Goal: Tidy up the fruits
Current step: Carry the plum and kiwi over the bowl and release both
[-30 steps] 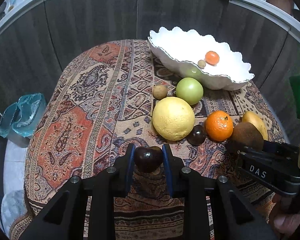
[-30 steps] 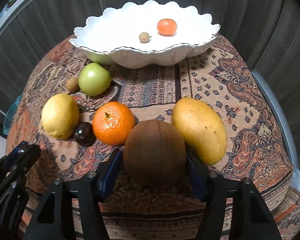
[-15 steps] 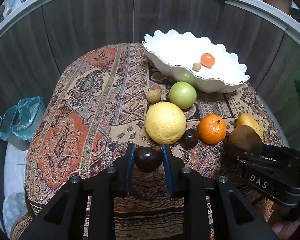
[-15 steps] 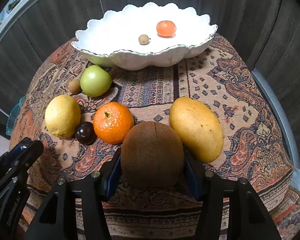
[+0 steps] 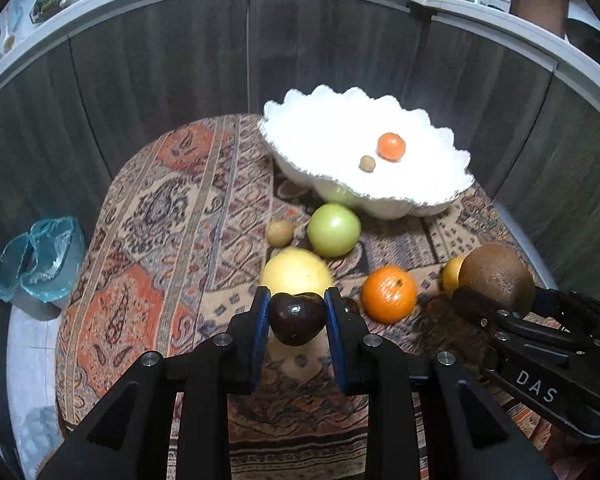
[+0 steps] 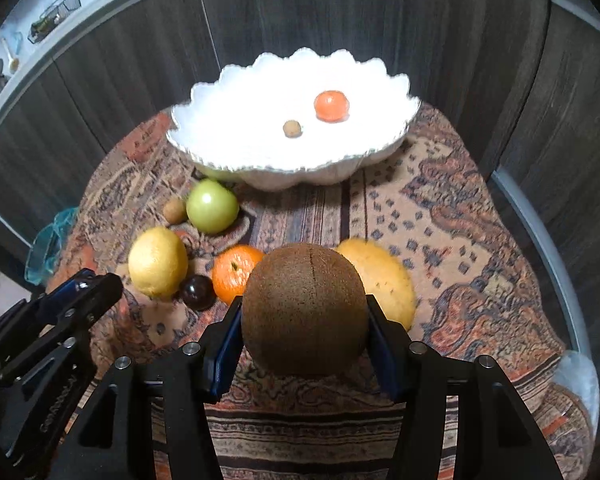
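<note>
My left gripper (image 5: 297, 320) is shut on a dark plum (image 5: 297, 319) and holds it above the patterned cloth. My right gripper (image 6: 305, 320) is shut on a big brown round fruit (image 6: 305, 308), lifted off the table; it also shows in the left wrist view (image 5: 496, 276). A white scalloped bowl (image 6: 236, 148) at the back holds a small orange fruit (image 6: 331, 106) and a small brown fruit (image 6: 292, 128). On the cloth lie a green apple (image 6: 213, 206), a yellow citrus (image 6: 158, 262), an orange (image 6: 236, 272), a second dark plum (image 6: 197, 292) and a yellow mango (image 6: 384, 280).
A small tan fruit (image 6: 175, 210) lies left of the green apple. The round table (image 6: 480, 240) is covered by a patterned cloth and ringed by dark wood panels. A bin with a blue bag (image 5: 36, 260) stands on the floor at the left.
Both grippers have risen with their fruits; the plum and the brown fruit are now clear of the cloth and the table looks farther away.
</note>
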`<state>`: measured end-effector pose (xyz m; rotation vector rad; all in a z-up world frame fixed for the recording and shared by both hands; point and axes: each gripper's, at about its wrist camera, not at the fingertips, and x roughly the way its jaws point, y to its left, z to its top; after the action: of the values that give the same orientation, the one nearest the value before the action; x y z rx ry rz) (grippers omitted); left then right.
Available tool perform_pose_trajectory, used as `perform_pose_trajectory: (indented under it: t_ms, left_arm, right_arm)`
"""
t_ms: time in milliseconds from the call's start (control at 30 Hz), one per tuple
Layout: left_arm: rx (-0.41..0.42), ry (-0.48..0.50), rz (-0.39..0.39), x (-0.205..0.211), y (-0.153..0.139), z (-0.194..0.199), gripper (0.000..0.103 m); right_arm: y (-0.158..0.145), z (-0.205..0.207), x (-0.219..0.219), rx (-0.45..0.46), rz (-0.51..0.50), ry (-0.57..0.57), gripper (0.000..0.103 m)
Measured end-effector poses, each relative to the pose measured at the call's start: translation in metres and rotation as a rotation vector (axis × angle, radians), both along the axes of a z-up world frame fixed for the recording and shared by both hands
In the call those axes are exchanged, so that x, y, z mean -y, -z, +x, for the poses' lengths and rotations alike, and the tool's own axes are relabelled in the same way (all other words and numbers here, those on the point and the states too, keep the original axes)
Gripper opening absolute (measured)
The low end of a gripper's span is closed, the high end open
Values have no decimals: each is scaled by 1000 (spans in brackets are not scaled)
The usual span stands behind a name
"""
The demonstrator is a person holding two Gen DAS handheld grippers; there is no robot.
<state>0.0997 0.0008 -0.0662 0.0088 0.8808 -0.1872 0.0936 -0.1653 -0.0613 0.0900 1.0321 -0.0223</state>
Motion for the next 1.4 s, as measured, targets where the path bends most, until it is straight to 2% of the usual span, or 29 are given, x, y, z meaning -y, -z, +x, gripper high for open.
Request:
perform_pose_trajectory:
  t_ms: [267, 467, 633, 1000, 1400]
  left_arm:
    - [49, 33, -15, 18, -28, 23, 27]
    - [81, 38, -32, 26, -47, 52, 27]
    - [92, 44, -28, 33, -52, 79, 27]
    - [59, 63, -15, 49, -30, 136, 27]
    - [-8, 71, -2, 63, 5, 171, 28]
  right_arm:
    - [-38, 11, 8, 103, -26, -3, 57]
    - [-54, 33, 20, 143, -28, 16, 57]
    - [-58, 53, 27, 159, -36, 28, 57]
    - [-44, 100, 37, 139, -40, 26, 57]
    - [-9, 136, 48, 73, -24, 25, 57]
